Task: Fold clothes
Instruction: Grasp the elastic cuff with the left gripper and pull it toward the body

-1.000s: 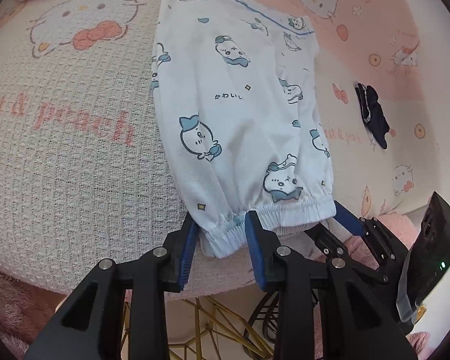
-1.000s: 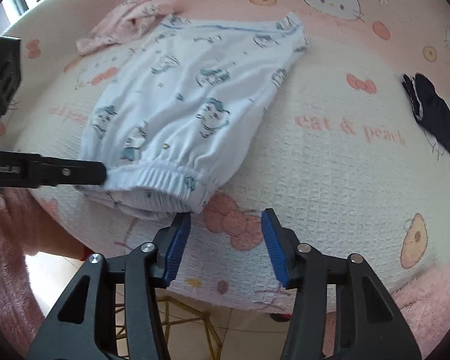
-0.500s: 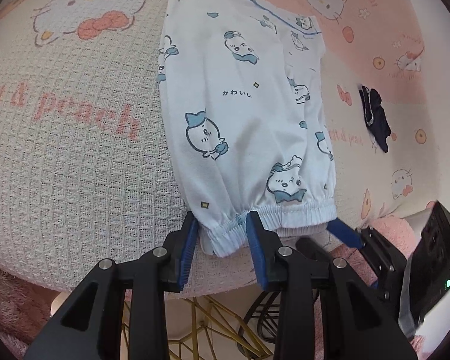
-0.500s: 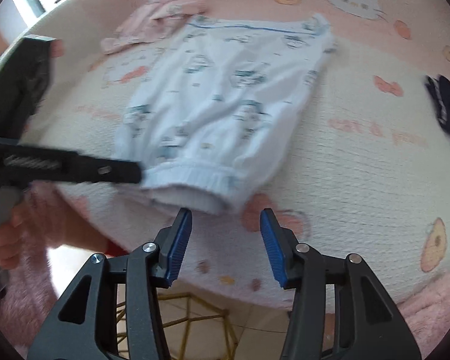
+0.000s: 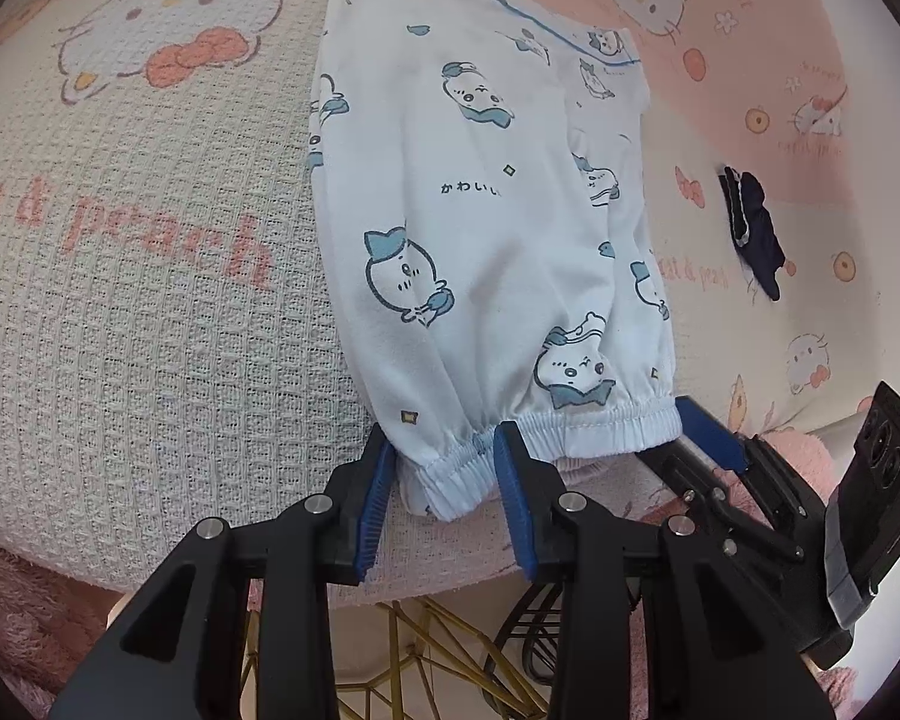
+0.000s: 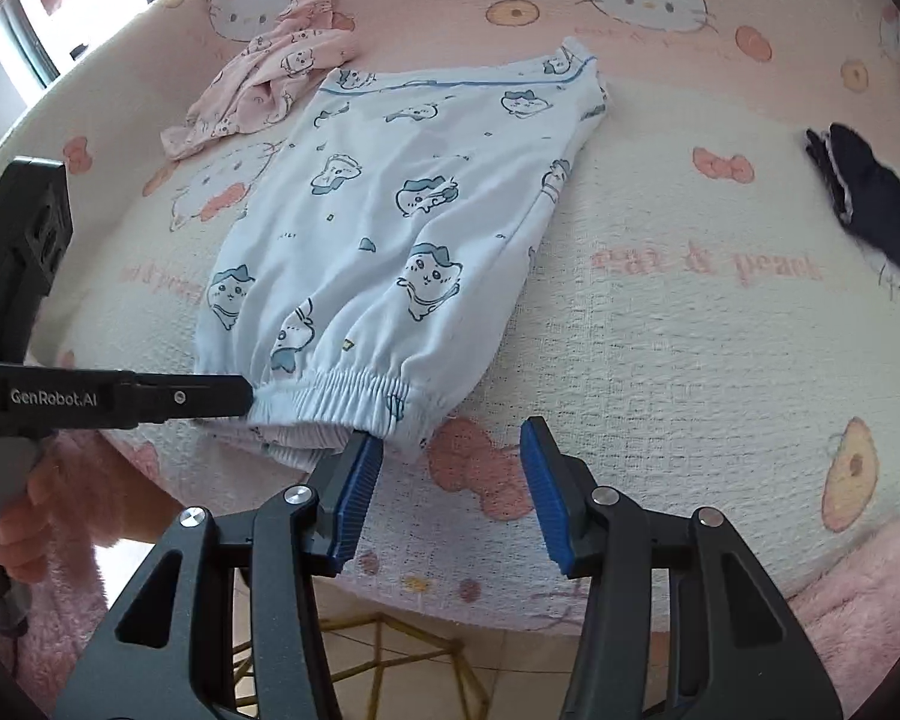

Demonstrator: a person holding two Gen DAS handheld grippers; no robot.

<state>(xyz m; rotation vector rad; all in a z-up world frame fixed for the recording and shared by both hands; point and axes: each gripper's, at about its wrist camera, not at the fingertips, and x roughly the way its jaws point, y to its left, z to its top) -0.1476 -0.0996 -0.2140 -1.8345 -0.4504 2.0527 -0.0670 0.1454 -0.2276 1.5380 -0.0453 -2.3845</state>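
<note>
White trousers with blue cartoon prints (image 5: 486,210) (image 6: 402,228) lie folded flat on the Hello Kitty cloth, elastic cuffs at the near table edge. My left gripper (image 5: 444,480) is open, and the left corner of the cuff (image 5: 450,474) sits loosely between its blue pads. In the right wrist view its black finger (image 6: 198,396) reaches that corner from the left. My right gripper (image 6: 450,450) is open at the cuff's right corner (image 6: 402,408), its left pad at the hem. One of its blue pads (image 5: 708,432) shows beside the cuff.
A crumpled pink garment (image 6: 270,90) lies behind the trousers to the left. A small dark navy item (image 6: 870,210) (image 5: 756,234) lies to the right. The table edge (image 6: 510,618) runs just below both grippers, with gold wire legs (image 6: 390,648) underneath. A hand (image 6: 6,540) in a fuzzy pink sleeve holds the left gripper.
My right gripper has shifted left to the cuff's right corner, which now lies at its left pad. The left gripper and trousers stay put.
</note>
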